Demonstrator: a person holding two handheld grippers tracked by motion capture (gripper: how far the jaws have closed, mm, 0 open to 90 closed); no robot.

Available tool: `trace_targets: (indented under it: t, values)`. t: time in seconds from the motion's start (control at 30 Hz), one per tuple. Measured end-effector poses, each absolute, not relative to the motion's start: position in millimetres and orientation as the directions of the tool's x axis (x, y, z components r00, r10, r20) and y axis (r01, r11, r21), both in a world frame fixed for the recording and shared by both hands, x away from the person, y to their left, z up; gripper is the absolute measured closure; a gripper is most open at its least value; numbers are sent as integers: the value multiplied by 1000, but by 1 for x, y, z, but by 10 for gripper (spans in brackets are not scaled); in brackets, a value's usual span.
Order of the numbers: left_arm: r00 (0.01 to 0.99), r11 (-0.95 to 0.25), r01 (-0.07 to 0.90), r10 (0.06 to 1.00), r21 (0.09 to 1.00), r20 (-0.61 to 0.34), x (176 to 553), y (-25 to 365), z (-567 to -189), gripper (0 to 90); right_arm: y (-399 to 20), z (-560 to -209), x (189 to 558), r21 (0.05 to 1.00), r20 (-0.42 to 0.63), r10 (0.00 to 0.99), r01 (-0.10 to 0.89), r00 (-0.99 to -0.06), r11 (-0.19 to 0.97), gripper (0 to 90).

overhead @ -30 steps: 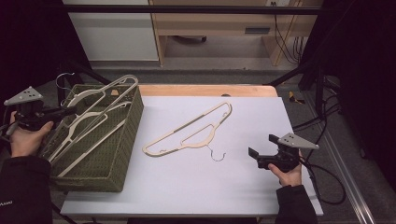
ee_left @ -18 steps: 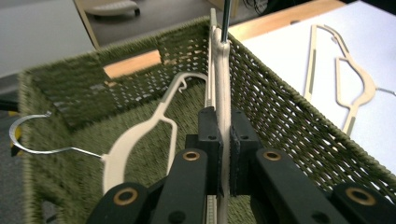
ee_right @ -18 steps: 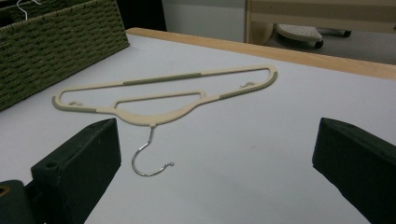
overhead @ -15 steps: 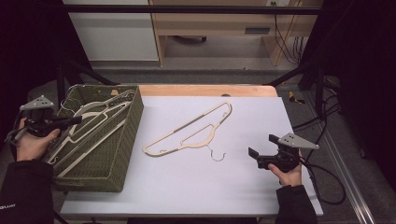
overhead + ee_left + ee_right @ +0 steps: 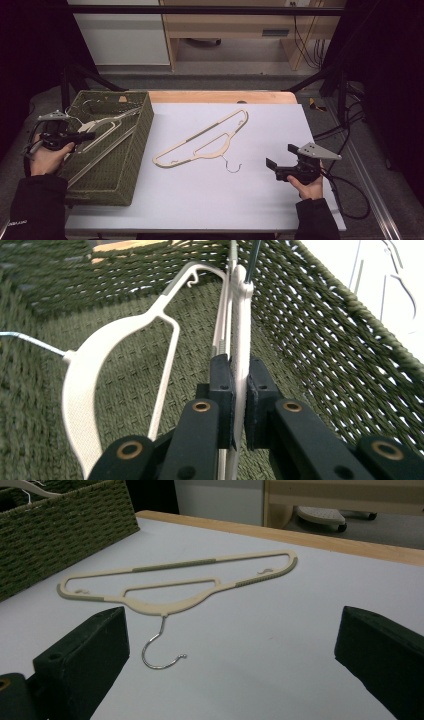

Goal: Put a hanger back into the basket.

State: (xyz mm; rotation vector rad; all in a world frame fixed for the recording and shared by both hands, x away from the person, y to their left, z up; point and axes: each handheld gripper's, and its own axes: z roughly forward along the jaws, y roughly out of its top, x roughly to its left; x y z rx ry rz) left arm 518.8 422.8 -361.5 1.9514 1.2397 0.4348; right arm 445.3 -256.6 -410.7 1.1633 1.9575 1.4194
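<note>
Nearest the person, the right gripper [image 5: 272,168] rests low on the white table [image 5: 210,205], held in the right hand [image 5: 309,184] at the table's near right part. Its jaws stand wide apart with nothing between them; in the right gripper view the two black jaws frame bare tabletop. Just ahead of them lies a beige hanger [image 5: 175,582] flat on the table, its wire hook [image 5: 160,652] curling toward the gripper, near but not touching. In the high view this beige hanger [image 5: 200,142] lies slantwise across the middle of the table, one end near the basket, the other pointing toward the far right.

On the left, the left hand [image 5: 46,157] holds the left gripper [image 5: 90,134] over the near left part of a dark green woven basket [image 5: 107,177] that stands on the table's left edge. The left gripper view shows its jaws clamped together on the thin edge of a white hanger [image 5: 241,335], the pads pressing it from both sides. That hanger runs straight away from the jaws toward the basket's far wall. Beside it, to the left in that view, another white hanger [image 5: 100,375] leans inside the basket [image 5: 320,335], its curved shoulder near the camera and its wire hook going off to the left.

Farther off, beyond the table's wooden far edge [image 5: 220,96], stand a pale cabinet [image 5: 120,35] and a wooden shelf unit [image 5: 235,30] on the floor, with dark cables [image 5: 305,37] hanging at the right
</note>
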Motion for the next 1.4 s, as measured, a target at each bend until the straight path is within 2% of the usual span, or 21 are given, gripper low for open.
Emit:
trace_targets:
  t: [0.07,0.33,0.5,0.57,0.73,1.03,1.17,1.4]
  values:
    - [449,-210,618,885,758,-120,519,423,-362,838,-256,-411,445,923,112,834,368,-541,114,15]
    - [328,-180,635,943,752,-51,525,428,-369,799,-256,-411,445,922,111,831,369,-545,118,15]
    - [243,-172,681,970,712,2,530,432,-375,775,-256,-411,446,922,115,833,370,-542,113,16]
    - [216,-161,708,976,687,6,532,434,-380,709,-256,-411,446,922,115,832,370,-543,115,16]
    - [178,-150,748,984,646,23,533,437,-385,610,-254,-413,447,920,105,829,371,-549,129,16]
    - [154,-124,757,988,642,9,527,438,-385,445,-255,-413,446,921,103,830,369,-548,128,16]
    - [160,-95,726,986,681,-34,520,436,-375,406,-255,-412,446,921,106,831,369,-546,124,16]
    - [218,-128,653,976,746,-23,510,422,-361,350,-255,-410,445,924,111,833,365,-542,114,16]
